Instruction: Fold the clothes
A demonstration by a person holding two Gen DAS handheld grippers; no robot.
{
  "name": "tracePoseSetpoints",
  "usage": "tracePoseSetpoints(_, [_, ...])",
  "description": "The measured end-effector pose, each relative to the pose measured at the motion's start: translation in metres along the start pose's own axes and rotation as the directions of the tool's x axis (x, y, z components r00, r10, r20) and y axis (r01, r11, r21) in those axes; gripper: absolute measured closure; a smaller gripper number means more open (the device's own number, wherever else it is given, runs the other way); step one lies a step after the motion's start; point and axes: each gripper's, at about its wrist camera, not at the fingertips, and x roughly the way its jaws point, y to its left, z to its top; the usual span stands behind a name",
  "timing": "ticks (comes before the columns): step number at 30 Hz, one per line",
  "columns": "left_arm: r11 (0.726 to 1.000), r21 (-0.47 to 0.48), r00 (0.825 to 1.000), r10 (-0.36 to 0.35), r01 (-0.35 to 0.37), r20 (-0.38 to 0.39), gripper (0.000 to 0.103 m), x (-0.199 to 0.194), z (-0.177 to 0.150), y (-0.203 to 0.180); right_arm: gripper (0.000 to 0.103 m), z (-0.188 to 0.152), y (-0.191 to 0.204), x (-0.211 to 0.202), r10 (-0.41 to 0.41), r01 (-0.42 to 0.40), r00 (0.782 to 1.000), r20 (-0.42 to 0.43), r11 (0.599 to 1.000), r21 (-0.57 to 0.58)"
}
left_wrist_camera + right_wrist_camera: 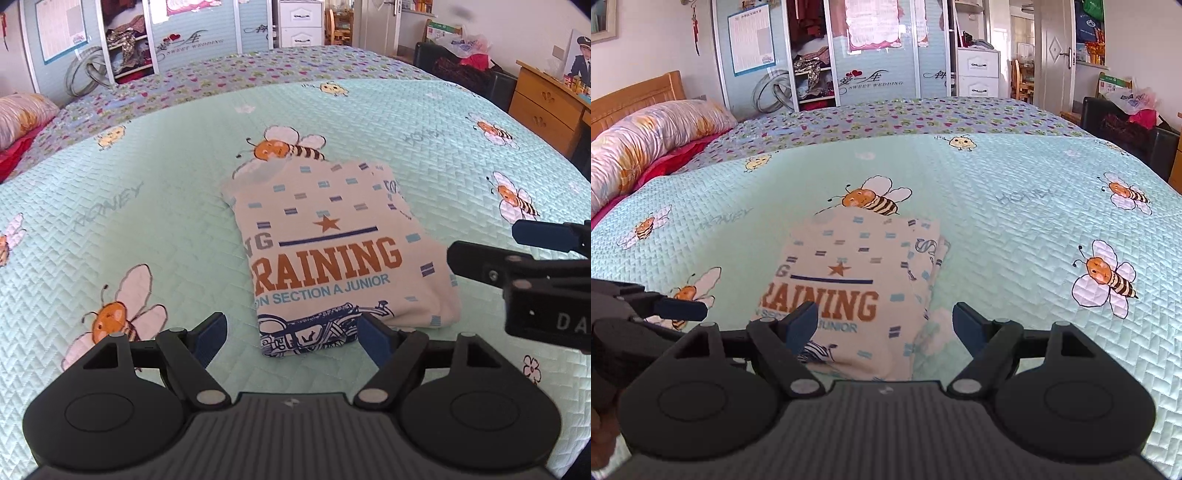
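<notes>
A cream T-shirt (325, 243) printed with "TRAINING" and a star lies folded into a narrow rectangle on the mint bee-print bedspread (110, 229). My left gripper (293, 334) is open just short of the shirt's near edge, its blue pads on either side of the printed hem, holding nothing. The right gripper's fingers (480, 254) reach in from the right edge of the left wrist view, beside the shirt. In the right wrist view the same shirt (857, 280) lies ahead, and my right gripper (884, 326) is open over its near end. The left gripper's fingertip (679, 308) shows at the left.
A floral bolster pillow (646, 147) and wooden headboard (635, 96) lie at the far left. Wardrobe doors (871, 55) stand behind the bed. A wooden dresser (546, 99) and a dark chair with bags (465, 70) stand at the right, close to the bed's edge.
</notes>
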Motion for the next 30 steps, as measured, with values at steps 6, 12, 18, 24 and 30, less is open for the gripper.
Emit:
tracePoseSetpoints(6, [0.998, -0.039, 0.998, 0.051, -0.050, 0.026, 0.023, -0.022, 0.010, 0.005, 0.023, 0.026, 0.016, -0.007, -0.010, 0.011, 1.000, -0.021, 1.000, 0.019])
tracePoseSetpoints(12, [0.995, -0.062, 0.996, 0.079, -0.076, 0.051, 0.022, -0.037, 0.017, 0.008, 0.023, 0.037, 0.024, -0.011, -0.013, 0.013, 1.000, -0.021, 1.000, 0.027])
tracePoseSetpoints(18, [0.993, -0.075, 0.993, 0.098, -0.093, 0.062, 0.022, -0.042, 0.022, 0.009, 0.023, 0.043, 0.027, -0.010, -0.033, 0.035, 0.999, -0.037, 0.999, 0.034])
tracePoseSetpoints(24, [0.991, -0.086, 0.992, 0.110, -0.105, 0.054, 0.022, -0.041, 0.023, 0.011, 0.023, 0.047, 0.030, -0.007, -0.051, 0.053, 0.997, -0.052, 0.998, 0.038])
tracePoseSetpoints(30, [0.990, -0.092, 0.992, 0.113, -0.108, 0.048, 0.022, -0.040, 0.022, 0.013, 0.023, 0.046, 0.033, -0.003, -0.060, 0.062, 0.996, -0.065, 0.998, 0.033])
